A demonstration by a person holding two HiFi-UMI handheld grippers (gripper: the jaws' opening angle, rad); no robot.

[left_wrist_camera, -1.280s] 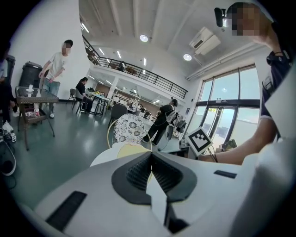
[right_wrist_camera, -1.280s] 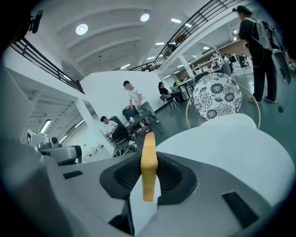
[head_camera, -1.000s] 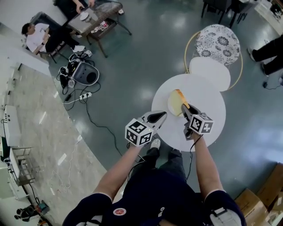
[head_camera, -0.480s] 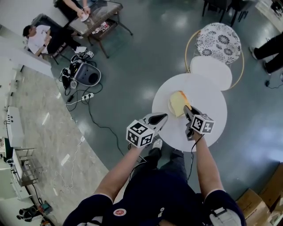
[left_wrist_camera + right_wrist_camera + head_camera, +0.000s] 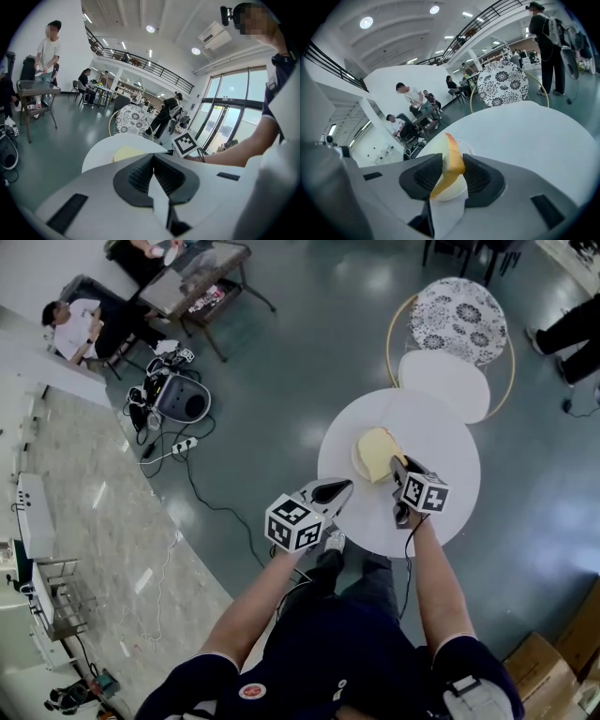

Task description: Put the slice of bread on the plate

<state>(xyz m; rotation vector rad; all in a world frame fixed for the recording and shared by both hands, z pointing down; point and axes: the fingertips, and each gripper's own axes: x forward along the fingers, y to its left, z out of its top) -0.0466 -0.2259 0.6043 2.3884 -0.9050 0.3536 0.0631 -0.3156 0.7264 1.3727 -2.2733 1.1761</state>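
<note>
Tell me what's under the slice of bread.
A plate on the white table. The slice of bread covers most of it, so only its left rim shows; whether the bread touches it is hidden.

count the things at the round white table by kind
slice of bread: 1
plate: 1
hand-held gripper: 2 (left hand-held gripper shut, empty; right hand-held gripper, jaws just opening, bread between them)
total: 4

Glossy grey floor (image 5: 300,352), round white table (image 5: 441,437), floral chair (image 5: 459,320), tall windows (image 5: 234,108)
</note>
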